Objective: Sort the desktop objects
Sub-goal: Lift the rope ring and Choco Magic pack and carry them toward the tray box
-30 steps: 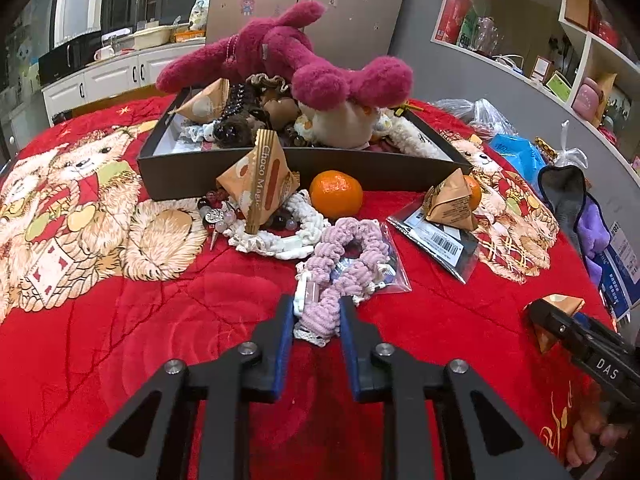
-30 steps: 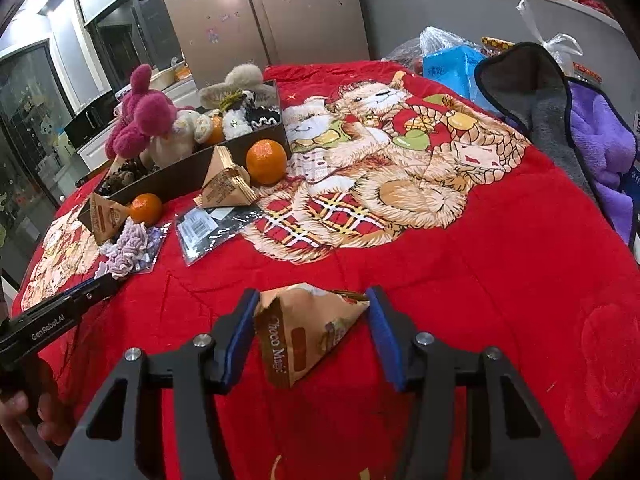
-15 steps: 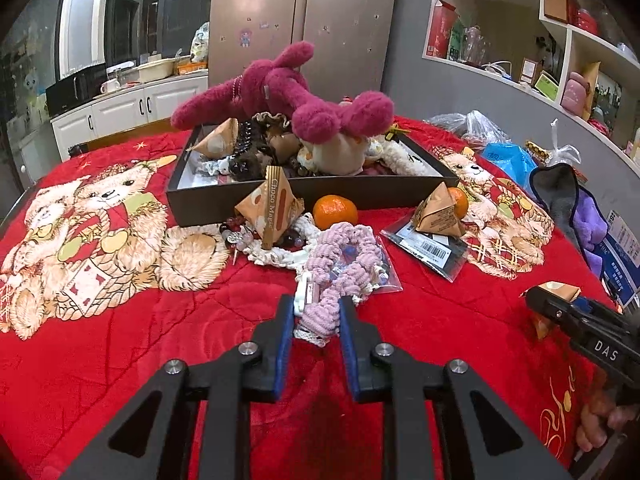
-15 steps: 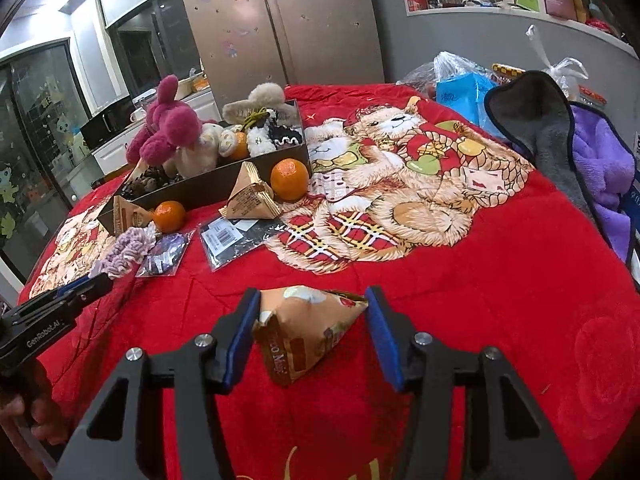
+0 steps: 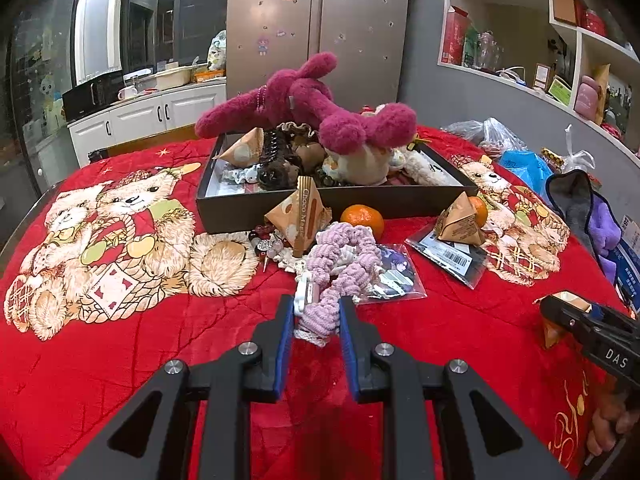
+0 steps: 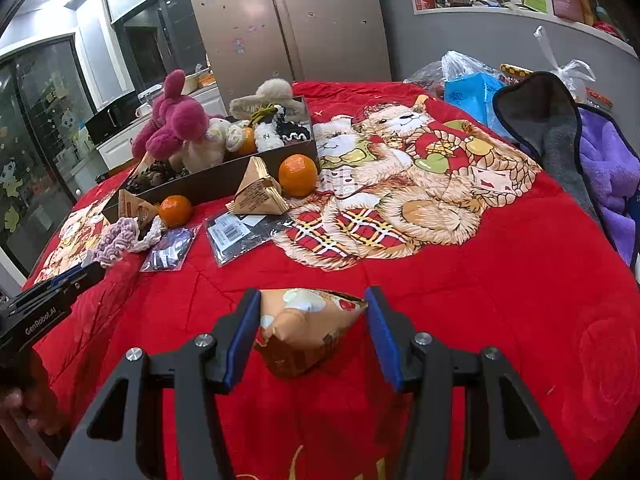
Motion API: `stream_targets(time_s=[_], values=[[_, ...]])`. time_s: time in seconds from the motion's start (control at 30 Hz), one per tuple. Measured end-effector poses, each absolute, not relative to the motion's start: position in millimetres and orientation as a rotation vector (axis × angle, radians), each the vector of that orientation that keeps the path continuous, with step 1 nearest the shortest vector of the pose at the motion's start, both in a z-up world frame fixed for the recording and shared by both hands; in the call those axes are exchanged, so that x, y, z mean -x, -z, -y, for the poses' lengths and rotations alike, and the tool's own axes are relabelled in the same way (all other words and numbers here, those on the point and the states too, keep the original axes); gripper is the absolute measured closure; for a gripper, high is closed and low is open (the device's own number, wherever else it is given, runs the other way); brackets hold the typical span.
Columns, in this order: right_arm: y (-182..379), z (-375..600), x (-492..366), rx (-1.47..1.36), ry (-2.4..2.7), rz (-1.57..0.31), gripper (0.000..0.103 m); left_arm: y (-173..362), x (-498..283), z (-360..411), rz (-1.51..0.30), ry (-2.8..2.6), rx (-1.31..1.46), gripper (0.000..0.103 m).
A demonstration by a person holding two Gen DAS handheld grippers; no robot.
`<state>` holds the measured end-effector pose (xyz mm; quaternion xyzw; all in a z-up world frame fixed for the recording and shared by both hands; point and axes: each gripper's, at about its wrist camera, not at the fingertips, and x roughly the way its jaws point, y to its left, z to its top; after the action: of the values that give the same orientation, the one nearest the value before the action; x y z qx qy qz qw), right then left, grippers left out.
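Observation:
My left gripper (image 5: 314,314) is shut on the near end of a lilac knitted scrunchie (image 5: 344,252), whose far loop trails toward a cream scrunchie and a beaded bracelet. My right gripper (image 6: 313,304) is shut on a tan triangular snack packet (image 6: 308,328) just above the red blanket. A dark open box (image 5: 256,204) at the back holds a magenta plush toy (image 5: 304,100), hair ties and small toys. In front of the box lie two more snack packets (image 5: 300,216) (image 5: 460,220), two oranges (image 5: 362,218) (image 6: 298,174) and a barcoded bag (image 5: 452,256).
A clear sleeve of cards (image 6: 170,248) lies beside the scrunchie. Grey and purple towels (image 6: 580,152) and plastic bags (image 6: 468,84) crowd the table's right side. Open red blanket (image 6: 500,280) lies right of my right gripper. A fridge, shelves and kitchen counter stand behind.
My left gripper has risen slightly and tipped up with the scrunchie, which lifts off the cloth. The right gripper stays put while its packet has turned a little between the jaws.

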<state>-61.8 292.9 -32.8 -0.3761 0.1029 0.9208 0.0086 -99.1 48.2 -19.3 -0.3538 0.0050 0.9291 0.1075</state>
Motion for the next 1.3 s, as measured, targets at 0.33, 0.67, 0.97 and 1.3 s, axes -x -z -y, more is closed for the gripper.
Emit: stream_targets(time_s=[0.33, 0.67, 0.97, 1.3], values=[[25, -282, 60, 1.130, -2.937, -0.260, 0.049, 6, 91, -43, -0.006, -2.767, 0.987, 0.081], [10, -260, 64, 1.130, -3.025, -0.319, 0.049, -17, 82, -26, 0.040, -2.823, 0.913, 0.081], [-8, -221, 71, 1.140, -3.131, -0.342, 0.049, -20, 83, -10, 0.092, -2.843, 0.923, 0.081], [-43, -189, 91, 1.098, -3.210, -0.238, 0.049, -28, 86, 0, 0.127, -2.854, 0.912, 0.081]])
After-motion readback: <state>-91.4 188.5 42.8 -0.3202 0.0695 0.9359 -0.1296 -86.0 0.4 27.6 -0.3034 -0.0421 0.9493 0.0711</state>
